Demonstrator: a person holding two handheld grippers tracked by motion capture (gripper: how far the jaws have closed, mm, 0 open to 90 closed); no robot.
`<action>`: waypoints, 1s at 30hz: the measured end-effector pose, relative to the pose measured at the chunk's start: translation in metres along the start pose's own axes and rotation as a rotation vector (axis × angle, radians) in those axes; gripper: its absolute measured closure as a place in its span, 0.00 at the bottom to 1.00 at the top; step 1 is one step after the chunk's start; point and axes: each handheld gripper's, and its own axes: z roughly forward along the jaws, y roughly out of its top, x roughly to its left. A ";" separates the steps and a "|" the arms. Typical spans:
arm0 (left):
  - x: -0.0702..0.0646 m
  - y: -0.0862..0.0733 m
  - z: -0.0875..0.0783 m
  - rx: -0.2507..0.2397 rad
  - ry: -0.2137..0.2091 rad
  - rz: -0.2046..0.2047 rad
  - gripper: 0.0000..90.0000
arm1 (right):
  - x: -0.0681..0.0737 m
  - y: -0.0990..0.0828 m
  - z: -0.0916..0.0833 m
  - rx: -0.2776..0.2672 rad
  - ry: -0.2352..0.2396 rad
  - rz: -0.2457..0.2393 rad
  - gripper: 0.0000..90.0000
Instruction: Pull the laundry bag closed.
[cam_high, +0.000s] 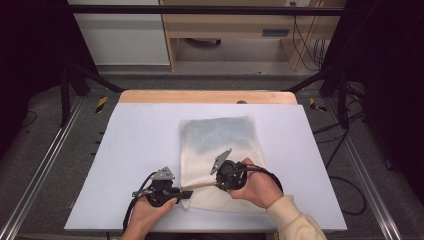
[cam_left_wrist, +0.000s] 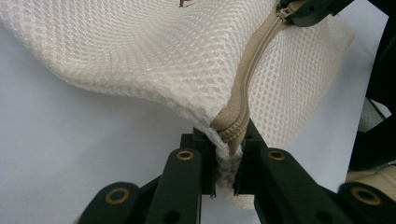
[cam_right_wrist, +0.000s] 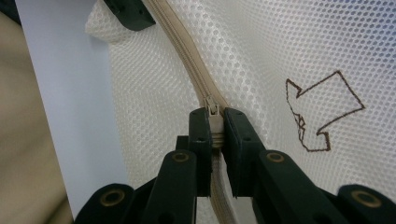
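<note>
In the high view, a cream mesh bag (cam_high: 220, 150) lies flat on the pale table (cam_high: 135, 150), a little right of the middle and reaching toward the person's edge. A bluish patch shows through the far half of the bag. The left gripper (cam_high: 186, 193) points rightward at the bag's near left corner, held in the left hand (cam_high: 150, 210). The right gripper (cam_high: 216, 184) sits just beside it over the near part of the bag, held in the right hand (cam_high: 257, 187) with a cream sleeve (cam_high: 295, 220) behind it. A tan zipper (cam_high: 200, 186) runs between the two grippers, lifted slightly off the table.

In the left gripper view, the jaws are pressed together on the end of the zipper (cam_left_wrist: 238, 126) at the bag's corner, pinching the tan tape and a bit of mesh (cam_left_wrist: 140, 51). The mesh rises away from the table there, and the zipper runs up to the other gripper at the top right.

In the right gripper view, the jaws are closed on the zipper pull (cam_right_wrist: 215, 116), with the slider just above their tips. The zipper tape (cam_right_wrist: 187, 56) curves away to the upper left toward the other gripper. A brown outlined arrow-like mark (cam_right_wrist: 322, 109) is stitched on the mesh to the right.
</note>
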 end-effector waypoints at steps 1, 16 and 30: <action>0.000 0.000 0.000 0.000 0.001 0.001 0.92 | 0.000 -0.001 -0.001 -0.002 -0.003 -0.003 0.91; -0.001 0.000 0.002 0.003 0.001 0.007 0.92 | -0.001 -0.006 -0.002 -0.004 -0.004 0.003 0.91; -0.001 0.000 0.002 0.001 0.003 0.008 0.92 | -0.002 -0.007 -0.004 -0.008 -0.004 0.007 0.91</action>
